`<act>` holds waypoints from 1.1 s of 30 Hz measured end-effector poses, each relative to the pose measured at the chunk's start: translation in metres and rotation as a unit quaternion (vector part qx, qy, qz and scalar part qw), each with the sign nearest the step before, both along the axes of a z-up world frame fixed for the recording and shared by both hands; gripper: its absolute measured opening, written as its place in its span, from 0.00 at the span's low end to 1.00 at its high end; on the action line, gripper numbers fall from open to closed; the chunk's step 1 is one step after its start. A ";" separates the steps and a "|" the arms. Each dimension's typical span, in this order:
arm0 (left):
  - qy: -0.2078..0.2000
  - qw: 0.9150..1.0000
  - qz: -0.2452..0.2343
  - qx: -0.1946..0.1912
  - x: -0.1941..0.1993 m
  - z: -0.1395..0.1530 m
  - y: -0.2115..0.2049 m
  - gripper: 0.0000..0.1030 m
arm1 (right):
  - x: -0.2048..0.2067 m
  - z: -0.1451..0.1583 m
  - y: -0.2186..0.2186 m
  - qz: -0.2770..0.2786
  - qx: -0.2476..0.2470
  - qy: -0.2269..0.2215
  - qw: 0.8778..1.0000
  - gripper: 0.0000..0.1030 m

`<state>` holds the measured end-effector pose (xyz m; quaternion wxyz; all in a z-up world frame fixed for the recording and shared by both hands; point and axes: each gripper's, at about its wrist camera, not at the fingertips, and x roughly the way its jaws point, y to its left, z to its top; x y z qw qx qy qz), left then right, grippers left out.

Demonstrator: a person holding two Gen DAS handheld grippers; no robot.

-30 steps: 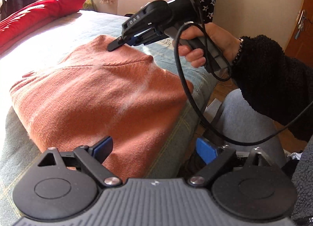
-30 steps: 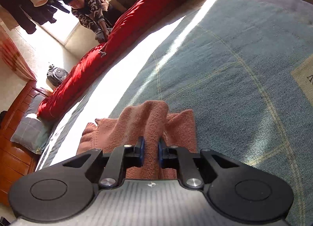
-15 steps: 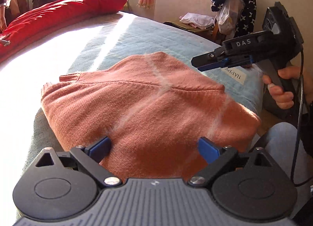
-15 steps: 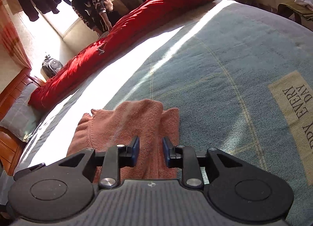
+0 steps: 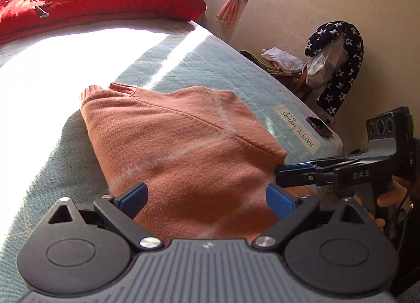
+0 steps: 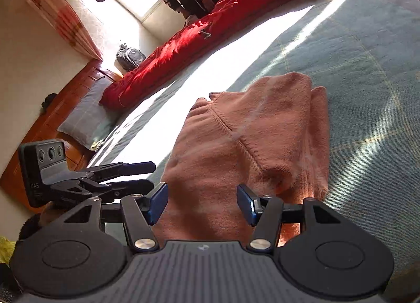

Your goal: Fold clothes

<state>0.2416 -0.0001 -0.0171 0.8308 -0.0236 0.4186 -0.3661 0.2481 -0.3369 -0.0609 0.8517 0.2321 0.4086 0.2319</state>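
Folded sweater (image 5: 183, 150) on bed (image 5: 204, 72), long axis running away from both. Left hand-held gripper (image 5: 207, 198) open, right hand-held gripper (image 6: 202, 202) opening; each straddles the near edge, neither gripping.

A salmon-orange knit sweater (image 5: 178, 145) streaked with pale fuzzy lines lies on a blue-green bed (image 5: 210, 72) cover crossed by thin yellow lines. A red quilt (image 5: 105, 1) borders it. A navy scarf (image 5: 338, 67) carries white stars; a phone (image 5: 319, 126) is magenta.
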 end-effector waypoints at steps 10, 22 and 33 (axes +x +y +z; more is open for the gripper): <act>-0.005 0.984 -0.159 0.083 -0.068 -0.041 -0.041 0.93 | -0.020 -0.021 -0.013 -0.041 -0.031 0.014 0.999 0.35; -0.098 0.980 -0.107 0.135 -0.070 0.010 -0.015 0.94 | -0.022 0.026 0.016 -0.042 -0.099 -0.057 0.993 0.67; -0.050 0.988 0.068 0.132 0.000 0.019 0.022 0.94 | 0.016 0.034 0.052 -0.029 -0.163 -0.107 0.980 0.79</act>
